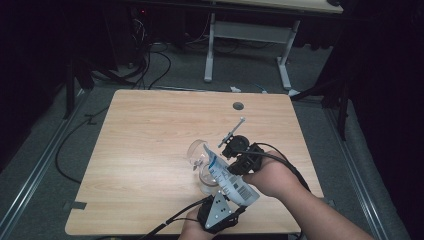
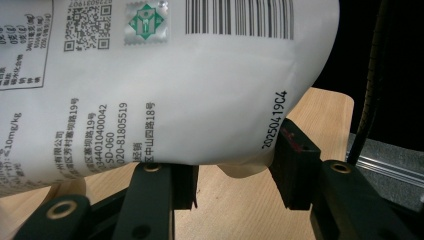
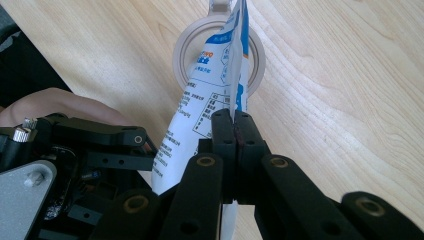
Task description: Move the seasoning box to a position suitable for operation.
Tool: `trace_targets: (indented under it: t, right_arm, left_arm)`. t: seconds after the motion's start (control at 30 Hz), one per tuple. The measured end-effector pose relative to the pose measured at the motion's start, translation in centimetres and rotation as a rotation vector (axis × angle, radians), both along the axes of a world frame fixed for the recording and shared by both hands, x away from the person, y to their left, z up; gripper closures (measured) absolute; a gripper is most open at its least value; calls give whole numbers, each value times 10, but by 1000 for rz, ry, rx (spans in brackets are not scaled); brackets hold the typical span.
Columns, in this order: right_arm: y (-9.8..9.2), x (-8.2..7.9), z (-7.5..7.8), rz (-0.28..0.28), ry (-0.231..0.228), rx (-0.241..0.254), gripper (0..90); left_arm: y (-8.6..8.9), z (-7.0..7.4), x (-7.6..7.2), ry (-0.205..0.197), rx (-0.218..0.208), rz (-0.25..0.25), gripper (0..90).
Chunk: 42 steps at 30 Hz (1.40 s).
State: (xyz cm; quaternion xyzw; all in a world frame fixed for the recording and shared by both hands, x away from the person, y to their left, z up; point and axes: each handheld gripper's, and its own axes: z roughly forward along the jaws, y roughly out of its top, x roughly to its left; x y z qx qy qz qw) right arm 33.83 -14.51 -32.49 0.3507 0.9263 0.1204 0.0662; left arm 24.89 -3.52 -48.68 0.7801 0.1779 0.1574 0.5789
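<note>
I cannot read what lies inside the clear jar [image 1: 200, 159]; the pouch [image 1: 231, 181] covers most of it. My right gripper [image 3: 234, 131] is pressed together, pinching the pouch's edge, with the pouch tilted mouth-down over the jar on the table [image 1: 150, 150]. My left gripper [image 2: 232, 172] is spread, its jaws either side of the pouch's bottom corner.

A pale wooden counter [image 1: 150, 150] sits lit in a dark room, a round grommet hole [image 1: 238, 106] near its far edge. Grey carpet floor [image 1: 45, 150] surrounds it, black cables [image 1: 150, 65] snaking across. Beyond stands a white-legged desk [image 1: 250, 35]; metal rails [image 1: 30, 180] flank both sides.
</note>
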Motion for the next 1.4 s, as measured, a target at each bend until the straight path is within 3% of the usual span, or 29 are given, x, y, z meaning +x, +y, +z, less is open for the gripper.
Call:
trace_targets:
  t: [1.4]
  right_arm:
    - [1, 1, 2, 7, -2, 4, 900]
  left_arm:
    - [-1, 3, 0, -2, -9, 2, 591]
